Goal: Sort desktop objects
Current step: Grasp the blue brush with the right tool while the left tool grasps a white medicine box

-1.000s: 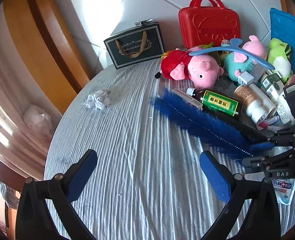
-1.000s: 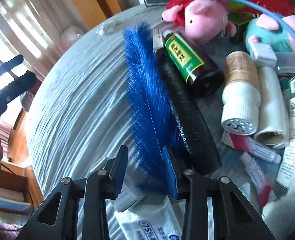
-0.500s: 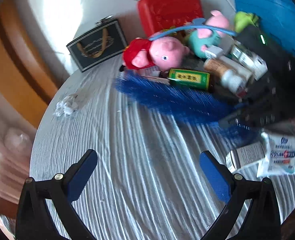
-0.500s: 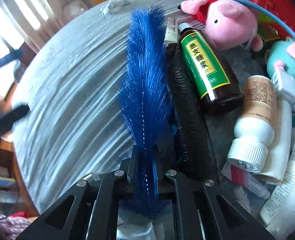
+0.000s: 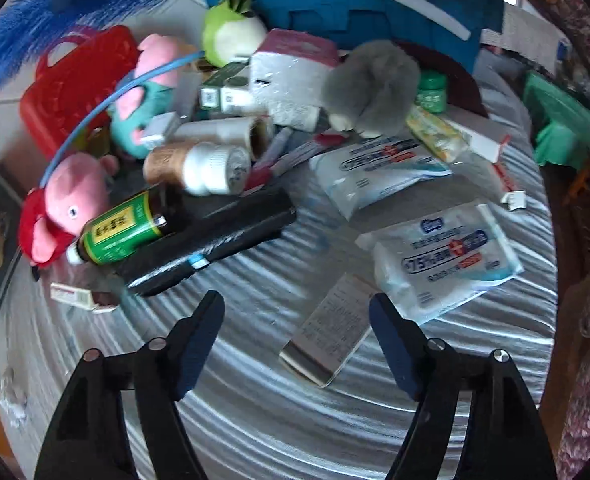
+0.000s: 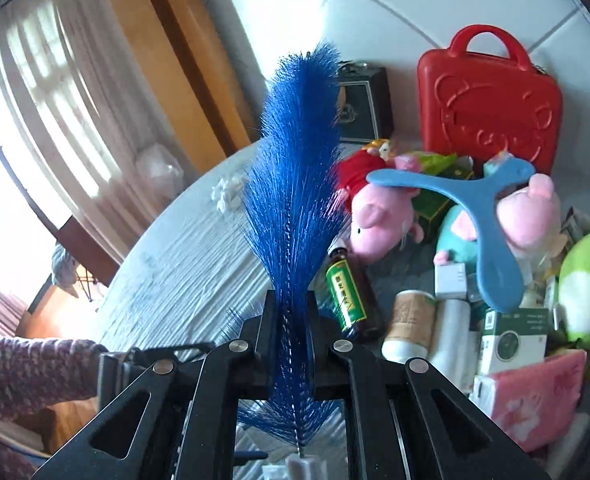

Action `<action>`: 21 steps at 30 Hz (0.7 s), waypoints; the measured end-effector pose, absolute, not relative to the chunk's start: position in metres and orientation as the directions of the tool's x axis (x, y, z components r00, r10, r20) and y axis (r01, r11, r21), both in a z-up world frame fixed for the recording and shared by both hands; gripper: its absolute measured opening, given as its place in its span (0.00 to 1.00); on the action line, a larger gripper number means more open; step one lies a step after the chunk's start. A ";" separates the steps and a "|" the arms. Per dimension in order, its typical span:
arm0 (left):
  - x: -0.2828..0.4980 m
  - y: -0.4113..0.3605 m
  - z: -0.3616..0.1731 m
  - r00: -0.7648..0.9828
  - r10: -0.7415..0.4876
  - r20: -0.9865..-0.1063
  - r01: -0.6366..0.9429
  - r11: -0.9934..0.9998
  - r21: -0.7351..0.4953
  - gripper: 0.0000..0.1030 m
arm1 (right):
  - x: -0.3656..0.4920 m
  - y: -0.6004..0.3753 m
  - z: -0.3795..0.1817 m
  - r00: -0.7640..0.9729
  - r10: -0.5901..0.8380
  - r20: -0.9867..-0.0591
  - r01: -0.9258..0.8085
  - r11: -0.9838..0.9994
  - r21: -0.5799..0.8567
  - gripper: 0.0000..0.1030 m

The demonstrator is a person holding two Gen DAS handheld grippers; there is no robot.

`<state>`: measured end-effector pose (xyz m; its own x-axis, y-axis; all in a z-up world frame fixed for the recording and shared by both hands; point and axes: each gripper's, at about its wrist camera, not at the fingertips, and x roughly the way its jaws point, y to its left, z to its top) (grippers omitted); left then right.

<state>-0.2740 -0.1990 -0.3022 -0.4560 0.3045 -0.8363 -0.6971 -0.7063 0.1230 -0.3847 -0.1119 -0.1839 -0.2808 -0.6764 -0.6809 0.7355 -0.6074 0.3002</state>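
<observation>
My right gripper (image 6: 291,300) is shut on the blue bristle brush (image 6: 295,184), which it holds upright above the table; the brush's tip also shows in the left wrist view (image 5: 55,0). My left gripper (image 5: 295,304) hangs low over the striped tablecloth (image 5: 255,400) with its jaws closing. A small grey printed box (image 5: 329,336) lies on the cloth between its fingers, and the pads do not touch it. Just beyond lie a wipes pack (image 5: 447,252), a black roll (image 5: 215,240) and a green-label brown bottle (image 5: 123,232).
Plush pigs (image 6: 379,208), a blue boomerang-shaped toy (image 6: 487,216), a red case (image 6: 491,100), a black gift bag (image 6: 361,106), a white-capped bottle (image 5: 199,164), a grey furry toy (image 5: 371,84) and small boxes crowd the table's far side. A patterned sleeve (image 6: 27,368) shows at lower left.
The right gripper shut on the blue brush and lifted it off the table. The left gripper rolled and swung over the wipes and small box, and its jaws narrowed.
</observation>
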 end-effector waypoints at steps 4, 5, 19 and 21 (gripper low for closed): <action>-0.276 -0.197 -0.305 -0.335 0.369 -0.867 -0.784 -0.620 0.039 0.56 | -0.389 -0.095 -0.166 -0.319 -0.679 -0.662 0.695 -0.642 0.324 0.11; -0.273 -0.197 -0.307 -0.314 0.361 -0.878 -0.797 -0.602 0.038 0.56 | -0.389 -0.089 -0.164 -0.320 -0.684 -0.655 0.682 -0.646 0.341 0.11; -0.249 -0.178 -0.308 -0.364 0.279 -0.888 -0.771 -0.626 0.119 0.29 | -0.373 -0.052 -0.146 -0.412 -0.667 -0.621 0.615 -0.706 0.350 0.11; -0.249 -0.183 -0.290 -0.424 0.233 -0.875 -0.719 -0.674 0.169 0.29 | -0.368 -0.047 -0.139 -0.428 -0.669 -0.608 0.609 -0.710 0.353 0.11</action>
